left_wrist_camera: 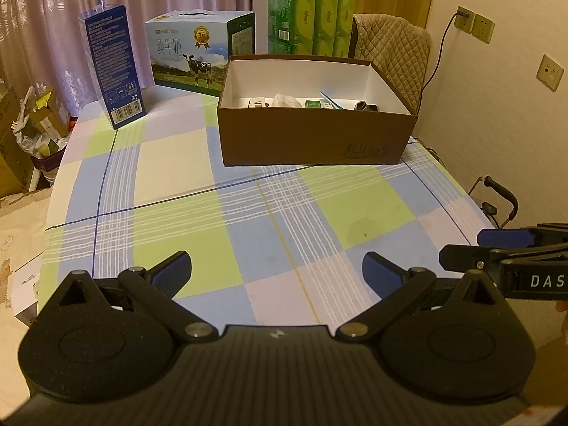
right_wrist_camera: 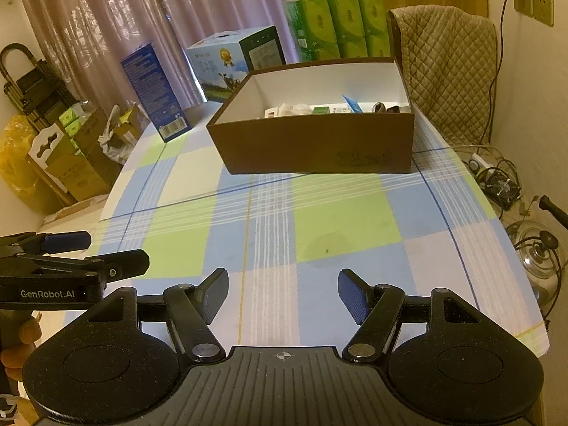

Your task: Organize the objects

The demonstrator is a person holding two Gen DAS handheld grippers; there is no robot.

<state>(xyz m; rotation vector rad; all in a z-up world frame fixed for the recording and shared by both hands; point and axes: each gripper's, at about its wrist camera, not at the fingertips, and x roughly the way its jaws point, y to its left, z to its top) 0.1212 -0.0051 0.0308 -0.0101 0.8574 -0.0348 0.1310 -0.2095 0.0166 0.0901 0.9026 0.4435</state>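
A brown cardboard box [left_wrist_camera: 312, 138] [right_wrist_camera: 312, 145] with a white inside stands open at the far side of the checked tablecloth [left_wrist_camera: 248, 213] [right_wrist_camera: 284, 220]. Several small items lie in it: a crumpled white packet [left_wrist_camera: 285, 100] [right_wrist_camera: 293, 108], a green packet [left_wrist_camera: 313, 104] [right_wrist_camera: 321, 109], a blue strip [left_wrist_camera: 332, 100] [right_wrist_camera: 351, 103] and a dark object [left_wrist_camera: 367, 106] [right_wrist_camera: 385, 108]. My left gripper [left_wrist_camera: 277, 273] [right_wrist_camera: 85, 248] hovers open over the near cloth, holding nothing. My right gripper [right_wrist_camera: 282, 293] [left_wrist_camera: 461, 245] is open beside it, also holding nothing.
Behind the brown box stand a tall blue carton [left_wrist_camera: 112, 67] [right_wrist_camera: 154, 94], a milk carton with a cow picture [left_wrist_camera: 198, 55] [right_wrist_camera: 234, 60] and stacked green tissue packs [left_wrist_camera: 310, 21] [right_wrist_camera: 337, 21]. A quilted chair back [left_wrist_camera: 394, 60] [right_wrist_camera: 447, 67] is at the right. Boxes and cables crowd the floor.
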